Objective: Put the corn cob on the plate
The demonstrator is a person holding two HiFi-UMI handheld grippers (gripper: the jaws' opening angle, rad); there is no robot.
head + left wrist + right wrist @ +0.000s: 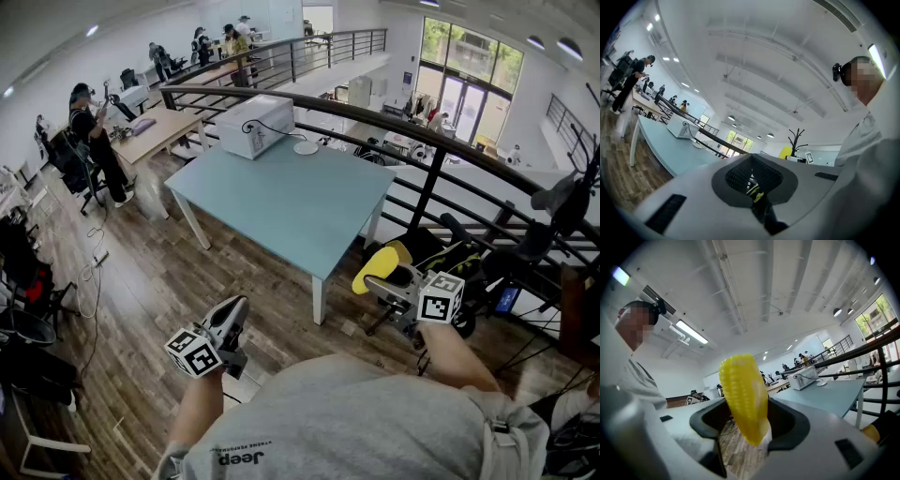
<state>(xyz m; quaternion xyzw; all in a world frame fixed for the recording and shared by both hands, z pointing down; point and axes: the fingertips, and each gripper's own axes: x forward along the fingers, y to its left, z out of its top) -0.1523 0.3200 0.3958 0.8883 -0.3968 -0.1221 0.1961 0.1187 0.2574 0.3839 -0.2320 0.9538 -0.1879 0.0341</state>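
A yellow corn cob [380,265] stands up between the jaws of my right gripper [396,284], which is shut on it at the right of the head view, short of the table. In the right gripper view the corn cob [743,394] fills the middle and leans up and left. A small white plate [306,147] lies near the far edge of the pale blue table [281,202], well ahead of both grippers. My left gripper [231,317] is held low at the left over the wooden floor, its jaws together with nothing in them.
A white box-shaped appliance [253,125] with a cable stands at the table's far left corner, beside the plate. A dark railing [427,178] runs behind and to the right of the table. People work at desks [155,131] far left.
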